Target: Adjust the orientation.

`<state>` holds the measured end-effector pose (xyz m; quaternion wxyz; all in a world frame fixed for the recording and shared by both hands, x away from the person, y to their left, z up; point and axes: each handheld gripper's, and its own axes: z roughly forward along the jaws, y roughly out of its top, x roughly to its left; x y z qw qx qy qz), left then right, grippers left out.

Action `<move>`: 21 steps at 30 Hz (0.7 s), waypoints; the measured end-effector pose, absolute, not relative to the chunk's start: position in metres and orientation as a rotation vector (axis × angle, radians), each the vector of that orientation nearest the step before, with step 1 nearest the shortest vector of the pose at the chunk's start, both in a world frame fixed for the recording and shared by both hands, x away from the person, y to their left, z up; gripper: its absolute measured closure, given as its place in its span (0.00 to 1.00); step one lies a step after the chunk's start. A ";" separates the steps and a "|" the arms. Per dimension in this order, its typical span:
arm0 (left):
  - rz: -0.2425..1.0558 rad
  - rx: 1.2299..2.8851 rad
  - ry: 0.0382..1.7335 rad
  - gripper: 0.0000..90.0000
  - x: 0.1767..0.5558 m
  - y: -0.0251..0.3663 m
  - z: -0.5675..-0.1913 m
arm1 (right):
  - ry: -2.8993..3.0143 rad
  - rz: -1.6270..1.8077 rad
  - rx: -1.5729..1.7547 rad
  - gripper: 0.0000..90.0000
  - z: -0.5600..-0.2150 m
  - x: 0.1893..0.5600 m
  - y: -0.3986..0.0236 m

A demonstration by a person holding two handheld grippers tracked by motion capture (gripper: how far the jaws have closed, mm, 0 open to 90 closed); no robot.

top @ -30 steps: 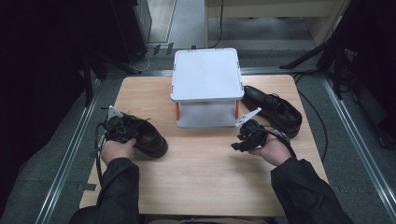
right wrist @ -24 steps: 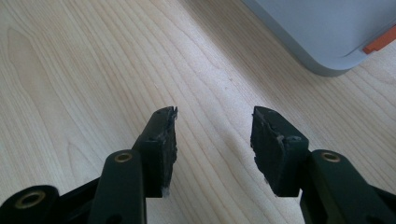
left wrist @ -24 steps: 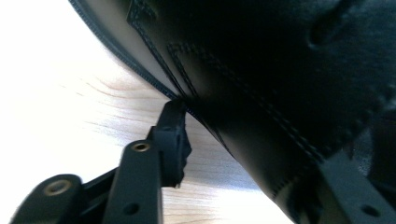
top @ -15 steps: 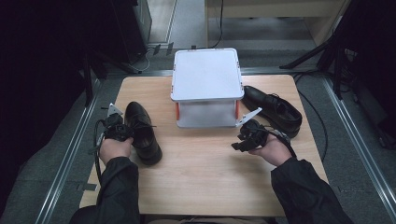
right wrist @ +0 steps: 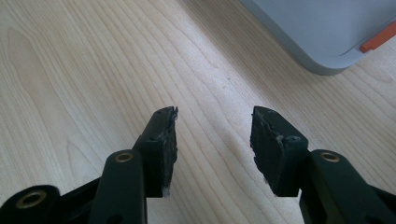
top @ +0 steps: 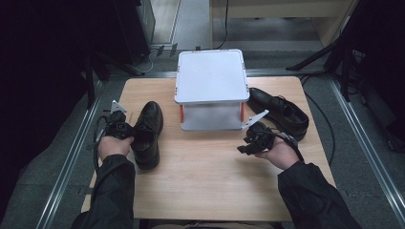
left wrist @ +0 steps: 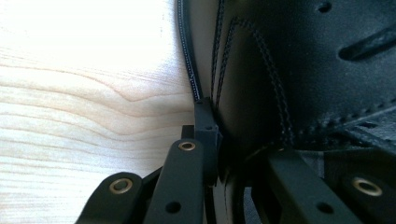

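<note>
Black leather fills the left gripper view, where the left claw (left wrist: 212,140) has just been closing and now pinches the collar wall of the near shoe (top: 147,133), one jaw outside the stitched edge and one inside the opening; a grip on that thin rim gives a firm handle for moving it. This shoe lies on the left of the wooden bench (top: 205,186), toe pointing away from the person, beside the grey lidded box (top: 211,76); its mate, the second shoe (top: 279,112), rests right of the box. Nearby the right claw (right wrist: 214,135) hovers over bare wood, jaws wide and empty, likely waiting its turn.
</note>
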<state>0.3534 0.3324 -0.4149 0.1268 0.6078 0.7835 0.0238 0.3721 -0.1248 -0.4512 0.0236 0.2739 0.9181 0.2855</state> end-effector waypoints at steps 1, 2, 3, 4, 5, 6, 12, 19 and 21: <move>0.069 1.773 2.279 0.94 0.354 0.333 -0.415 | 2.841 0.884 0.849 0.57 -0.451 0.372 -0.125; 0.079 1.780 2.274 0.94 0.355 0.335 -0.415 | 2.840 0.884 0.848 0.57 -0.451 0.372 -0.125; 0.097 1.785 2.278 0.94 0.355 0.335 -0.415 | 2.840 0.886 0.847 0.57 -0.451 0.372 -0.125; 0.112 1.806 2.274 0.94 0.356 0.335 -0.416 | 2.840 0.887 0.845 0.57 -0.451 0.372 -0.126; 0.108 1.806 2.273 0.94 0.356 0.336 -0.416 | 2.840 0.888 0.845 0.57 -0.451 0.372 -0.126; 0.108 1.806 2.273 0.94 0.356 0.336 -0.416 | 2.840 0.888 0.845 0.57 -0.451 0.372 -0.126; 0.066 1.828 2.249 0.93 0.357 0.339 -0.416 | 2.844 0.878 0.851 0.57 -0.452 0.372 -0.127; 0.045 1.820 2.237 0.93 0.357 0.345 -0.417 | 2.847 0.872 0.852 0.57 -0.453 0.372 -0.126; 0.036 1.811 2.235 0.93 0.357 0.347 -0.417 | 2.848 0.876 0.853 0.57 -0.453 0.372 -0.126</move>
